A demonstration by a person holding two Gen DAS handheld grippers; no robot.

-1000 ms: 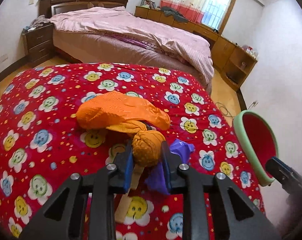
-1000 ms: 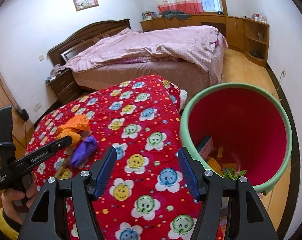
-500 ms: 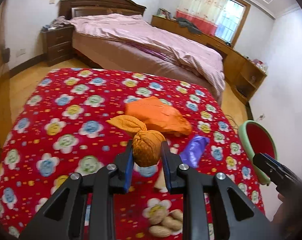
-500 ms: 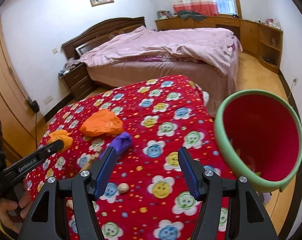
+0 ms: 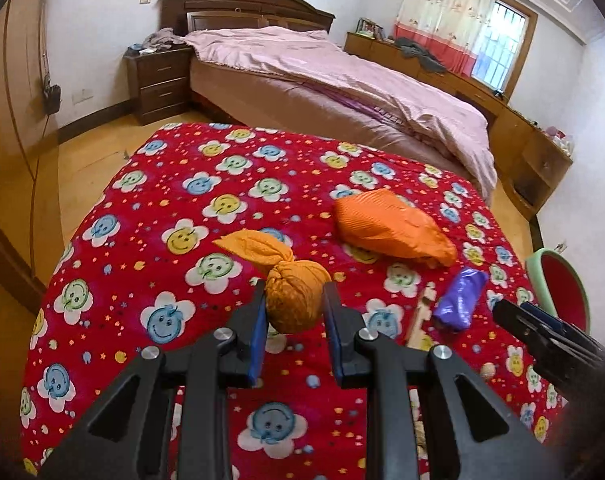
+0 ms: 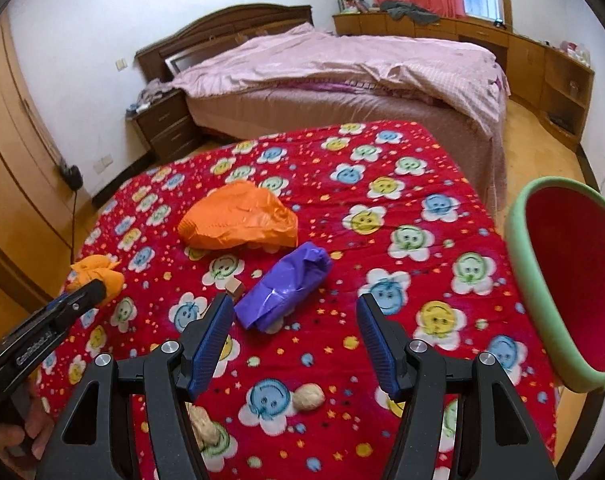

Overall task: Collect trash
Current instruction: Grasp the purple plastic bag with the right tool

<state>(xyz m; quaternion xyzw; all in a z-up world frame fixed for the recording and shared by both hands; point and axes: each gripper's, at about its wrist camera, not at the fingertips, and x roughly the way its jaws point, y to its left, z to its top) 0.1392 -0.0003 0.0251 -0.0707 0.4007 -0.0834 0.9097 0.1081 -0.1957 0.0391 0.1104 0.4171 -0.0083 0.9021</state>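
My left gripper is shut on a small knotted orange bag, held above the red smiley-flower quilt. The same bag shows at the left gripper's tip in the right wrist view. A bigger orange bag and a purple bag lie on the quilt. My right gripper stands open just before the purple bag, nothing between its pads. The red bin with a green rim stands at the quilt's right edge.
Peanut shells lie on the quilt near the right gripper, and a wooden stick lies beside the purple bag. Beyond are a bed with pink covers, a nightstand and low cabinets. A hand holds the left gripper.
Both grippers pulled back and swung left over the quilt. The small orange bag came up off the bigger one in my left gripper. The bin slid from under the right gripper to its right.
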